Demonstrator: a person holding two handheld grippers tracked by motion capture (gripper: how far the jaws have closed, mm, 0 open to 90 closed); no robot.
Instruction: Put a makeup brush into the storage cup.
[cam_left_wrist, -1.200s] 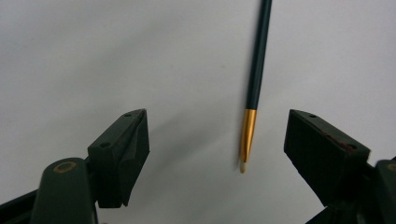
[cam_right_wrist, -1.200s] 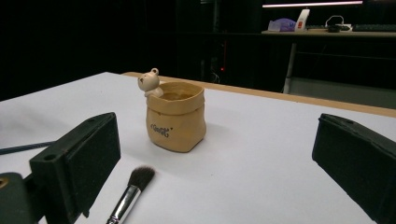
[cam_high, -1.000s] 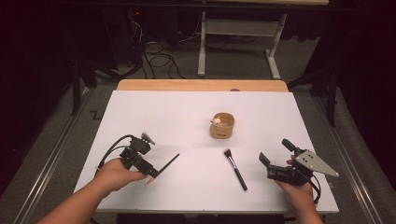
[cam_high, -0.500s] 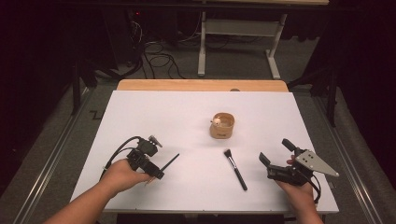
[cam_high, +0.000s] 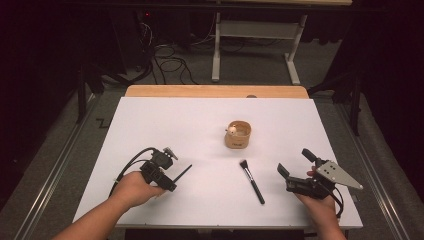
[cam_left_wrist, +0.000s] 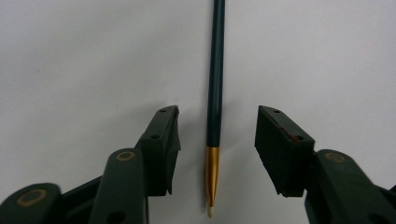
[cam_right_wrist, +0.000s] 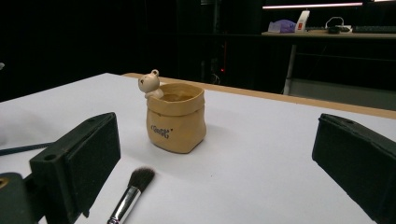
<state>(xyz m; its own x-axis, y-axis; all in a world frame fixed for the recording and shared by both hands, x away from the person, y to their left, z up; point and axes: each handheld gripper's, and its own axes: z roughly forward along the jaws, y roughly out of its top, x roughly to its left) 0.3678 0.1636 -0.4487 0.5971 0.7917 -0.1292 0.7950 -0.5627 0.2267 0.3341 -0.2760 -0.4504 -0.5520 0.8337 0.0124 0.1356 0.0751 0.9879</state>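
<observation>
A thin dark brush with a gold ferrule and pale tip (cam_left_wrist: 215, 84) lies on the white table (cam_high: 200, 125), with its tip end between the jaws of my left gripper (cam_left_wrist: 217, 112). The jaws have just been closing, and both pads still stand clear of the handle. From above, the left gripper (cam_high: 170, 180) sits at the front left and the thin brush (cam_high: 184, 172) sticks out to its right. My right gripper (cam_high: 296, 162) rests open and empty at the front right. It faces a tan pot with a small bear (cam_right_wrist: 176, 119) and a makeup brush (cam_right_wrist: 130, 191).
The tan pot (cam_high: 238, 136) stands near the table's middle, and the makeup brush (cam_high: 252, 182) lies in front of it. A wooden strip (cam_high: 215, 91) runs along the far edge. Beyond it are a dark floor, cables and a desk frame.
My left hand has shifted a little to the right, bringing its gripper over the thin brush's end. The right hand, the pot and the makeup brush have stayed put.
</observation>
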